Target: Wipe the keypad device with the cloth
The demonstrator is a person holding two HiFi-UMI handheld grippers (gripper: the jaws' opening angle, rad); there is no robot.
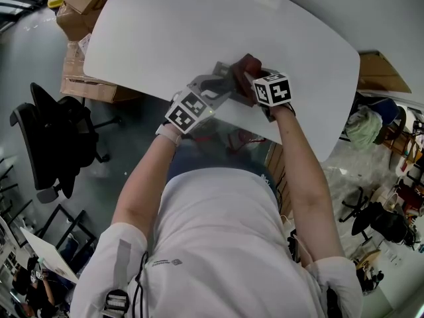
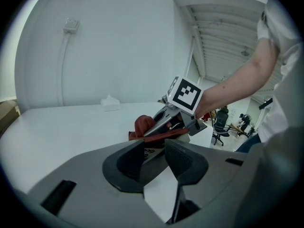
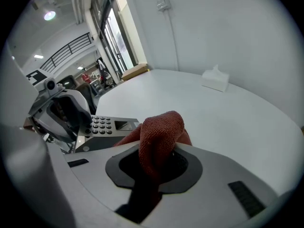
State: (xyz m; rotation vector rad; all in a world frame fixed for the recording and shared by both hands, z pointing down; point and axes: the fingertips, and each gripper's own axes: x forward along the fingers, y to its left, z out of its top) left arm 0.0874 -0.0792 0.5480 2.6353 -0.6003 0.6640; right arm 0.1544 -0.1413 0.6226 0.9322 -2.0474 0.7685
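In the head view the grey keypad device (image 1: 224, 79) is held just over the white table (image 1: 199, 32) near its front edge. My left gripper (image 1: 213, 88) is shut on the device's near end. The slab (image 2: 150, 156) sits between its jaws (image 2: 153, 145). In the right gripper view the keys and small screen of the device (image 3: 107, 126) face up, with the left gripper (image 3: 61, 115) at its left end. My right gripper (image 3: 156, 148) is shut on a bunched rust-red cloth (image 3: 161, 125). The cloth (image 2: 145, 126) rests against the device's far end, under the right gripper (image 1: 250, 75).
A small white tissue pack (image 3: 214, 79) lies on the far side of the table. Cardboard boxes (image 1: 83, 5) stand beyond the table's left end, and a black office chair (image 1: 56, 138) is on the floor to the left. A wall socket with a cable (image 2: 71, 25) is behind the table.
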